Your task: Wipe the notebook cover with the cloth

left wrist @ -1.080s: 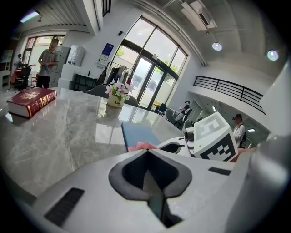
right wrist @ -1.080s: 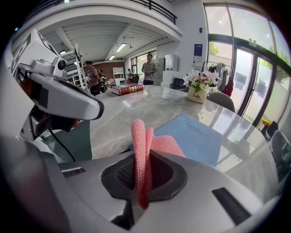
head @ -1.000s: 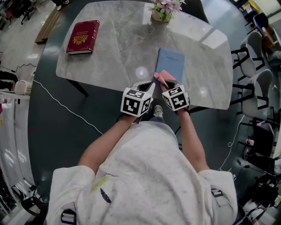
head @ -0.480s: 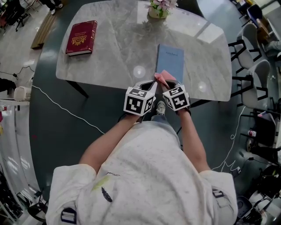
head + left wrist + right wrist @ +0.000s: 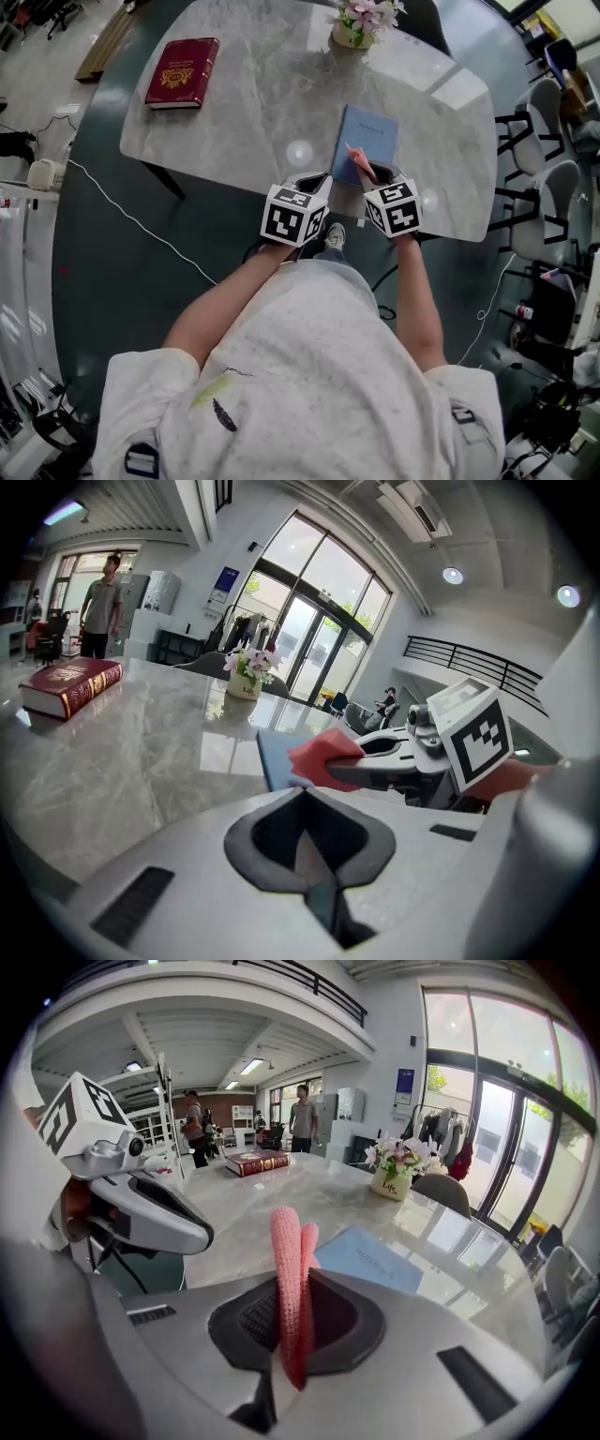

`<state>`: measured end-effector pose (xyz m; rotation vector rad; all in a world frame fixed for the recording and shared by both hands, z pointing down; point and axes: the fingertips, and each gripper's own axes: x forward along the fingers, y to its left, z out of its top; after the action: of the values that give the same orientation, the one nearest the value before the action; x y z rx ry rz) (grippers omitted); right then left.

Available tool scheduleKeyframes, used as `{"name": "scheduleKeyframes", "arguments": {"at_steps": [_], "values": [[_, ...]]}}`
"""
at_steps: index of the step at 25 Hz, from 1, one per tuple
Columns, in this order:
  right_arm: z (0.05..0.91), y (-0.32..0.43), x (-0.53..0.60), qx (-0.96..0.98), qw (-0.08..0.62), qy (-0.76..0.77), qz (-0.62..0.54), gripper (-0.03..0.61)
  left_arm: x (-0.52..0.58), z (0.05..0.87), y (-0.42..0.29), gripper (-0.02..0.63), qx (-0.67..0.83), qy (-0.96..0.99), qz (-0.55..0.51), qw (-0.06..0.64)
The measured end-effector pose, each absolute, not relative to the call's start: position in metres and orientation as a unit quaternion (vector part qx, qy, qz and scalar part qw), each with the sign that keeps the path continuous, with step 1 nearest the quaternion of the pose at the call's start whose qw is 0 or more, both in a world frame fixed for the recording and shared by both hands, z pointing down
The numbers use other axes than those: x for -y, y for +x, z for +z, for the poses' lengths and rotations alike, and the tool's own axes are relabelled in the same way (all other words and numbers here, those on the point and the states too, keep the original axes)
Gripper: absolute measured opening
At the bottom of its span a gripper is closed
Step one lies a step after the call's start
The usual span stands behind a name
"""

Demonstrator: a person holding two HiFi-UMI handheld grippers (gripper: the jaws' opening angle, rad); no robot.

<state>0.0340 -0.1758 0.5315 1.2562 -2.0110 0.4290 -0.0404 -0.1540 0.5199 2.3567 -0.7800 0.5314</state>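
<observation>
Now the pink cloth [image 5: 287, 1269] is pinched upright between the closed jaws of the right gripper [image 5: 289, 1335], over the near end of the blue notebook [image 5: 373, 136], which is laid flat on the table [image 5: 244, 103]. The left gripper [image 5: 314, 874] is held just beside, its jaws closed on nothing.

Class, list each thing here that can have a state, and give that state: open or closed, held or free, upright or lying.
Notebook: closed, lying flat.
Cloth: folded, clamped in right gripper.
Right gripper: shut on cloth.
Left gripper: shut, empty.
Red book: closed, lying flat.
Flowerpot: upright.
</observation>
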Motion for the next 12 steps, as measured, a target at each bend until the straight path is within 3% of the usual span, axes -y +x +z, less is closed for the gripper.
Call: {"name": "scheduleKeyframes", "arguments": {"at_steps": [12], "values": [[0.516, 0.066, 0.253, 0.809, 0.378, 0.435, 0.113, 0.015, 0.191, 0.528, -0.036, 0.008, 0.381, 0.848, 0.165, 0.330]]}}
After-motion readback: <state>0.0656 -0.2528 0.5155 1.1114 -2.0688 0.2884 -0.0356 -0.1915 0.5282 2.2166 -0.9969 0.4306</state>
